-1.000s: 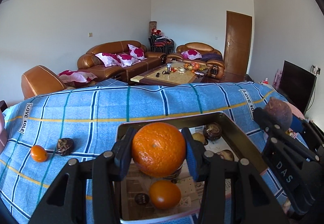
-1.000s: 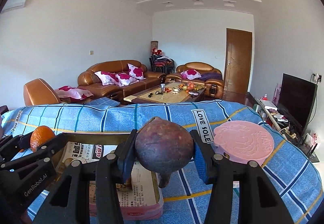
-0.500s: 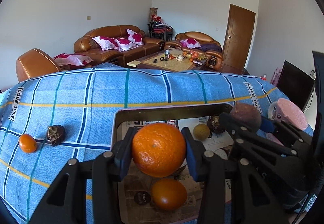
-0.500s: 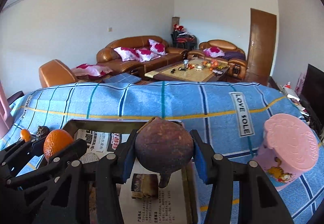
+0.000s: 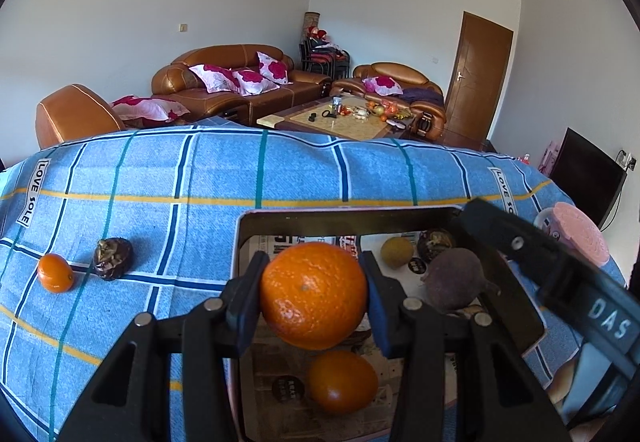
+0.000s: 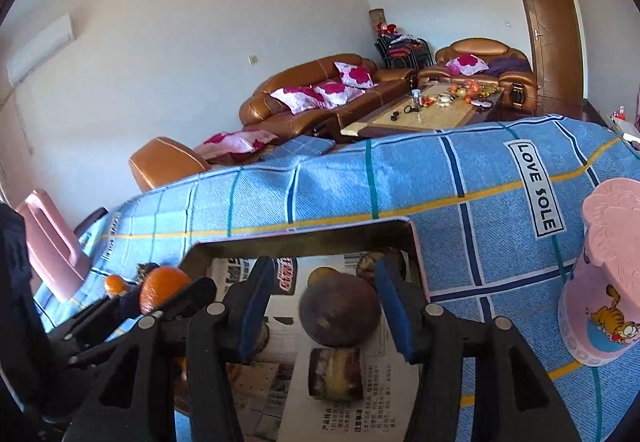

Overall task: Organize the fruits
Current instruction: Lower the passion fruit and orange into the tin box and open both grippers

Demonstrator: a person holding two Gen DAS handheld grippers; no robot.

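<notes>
A bright living room with brown leather sofas sits behind a table draped in a blue checked cloth, and on it, towards the near right, stands the paper-lined tray where the fruit is being gathered. Here's the change: the right gripper has swung in over the tray, and its jaws are opening now. The dark purple fruit it was squeezing half a second ago sits between the blue pads with a gap on either side, apparently dropping or resting on the newspaper. That looks like one more piece delivered. The left gripper is still pinching the big orange firmly between its pads, poised above the tray's near end, over a second orange already inside. My guess is that it goes in next. Out on the cloth to the far left, a small orange and a dark wrinkled fruit lie just beside each other, still to be collected.
</notes>
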